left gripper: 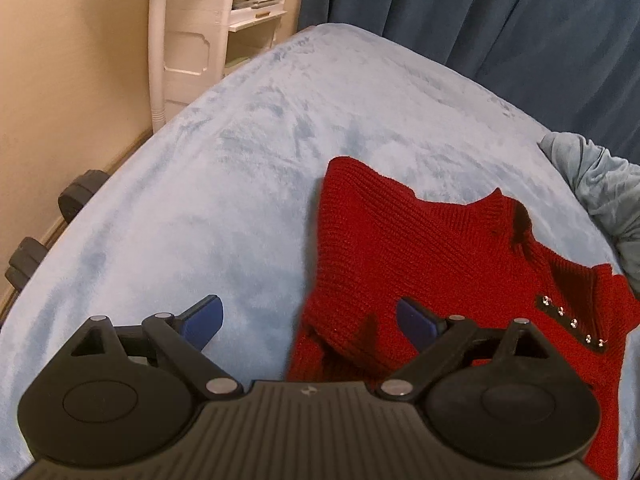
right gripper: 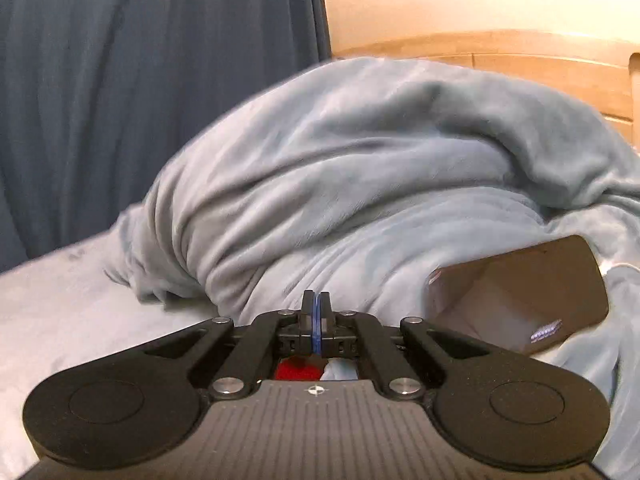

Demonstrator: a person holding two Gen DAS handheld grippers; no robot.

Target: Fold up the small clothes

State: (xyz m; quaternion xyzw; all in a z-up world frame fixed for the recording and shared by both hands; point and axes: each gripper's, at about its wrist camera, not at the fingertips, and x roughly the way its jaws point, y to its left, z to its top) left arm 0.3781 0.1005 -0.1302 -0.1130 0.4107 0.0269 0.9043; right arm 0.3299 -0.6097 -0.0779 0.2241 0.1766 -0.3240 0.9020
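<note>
The left gripper (left gripper: 308, 322) is released above the bed (left gripper: 240, 168), its jaws spread wide and empty. The red sweater (left gripper: 420, 256) lies at 3 o'clock of the view. The right gripper (right gripper: 316, 312) is clenched, nothing visibly between its pads.

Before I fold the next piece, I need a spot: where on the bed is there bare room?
Free: the pale blue bed cover left of and beyond the red sweater, out to the far edge by the curtain. Crowded: the right side, where the bunched blanket and a dark phone lie.

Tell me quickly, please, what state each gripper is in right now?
Left gripper: open, holding nothing, fingers above the red knitted sweater.
Right gripper: closed, nothing visibly held.
</note>
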